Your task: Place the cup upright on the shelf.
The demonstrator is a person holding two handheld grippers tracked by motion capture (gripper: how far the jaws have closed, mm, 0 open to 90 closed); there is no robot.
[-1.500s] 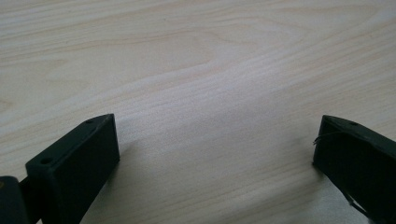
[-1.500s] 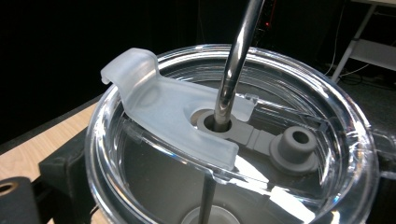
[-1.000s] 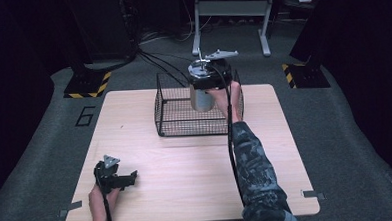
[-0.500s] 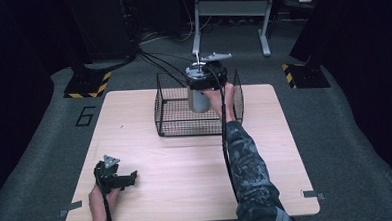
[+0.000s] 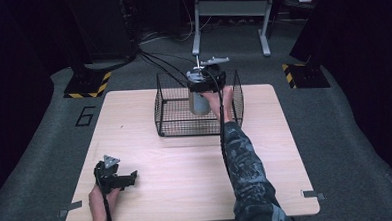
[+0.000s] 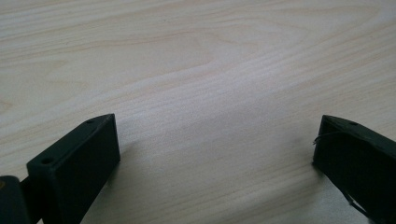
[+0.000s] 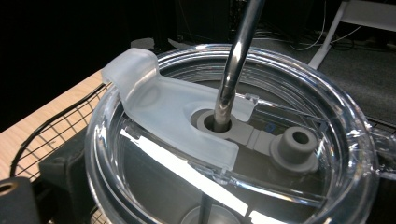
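- Your right gripper (image 5: pixel 203 85) is clamped on the tumbler (image 5: pixel 199 101); in the right gripper view one black jaw sits against the cup wall just below the clear lid (image 7: pixel 233 140), the other is hidden behind the rim.
- The tumbler stands upright in your grip, inside the wire basket (image 5: pixel 170 122), near its far side. I cannot tell whether its base touches the basket floor.
- Its long axis runs straight up and down; the metal straw (image 7: pixel 236 60) rises from the lid hole toward your camera, and the frosted flap (image 7: pixel 163 109) lies across the lid.
- By my reading, you are either setting the cup into the basket or lifting it out. Either way, the next move calls for a vertical path, keeping the cup clear of the wires ahead of the jaws.
- Your left gripper (image 5: pixel 118 178) rests on the table (image 5: pixel 186 171), well back from the basket, jaws spread wide with nothing between them.
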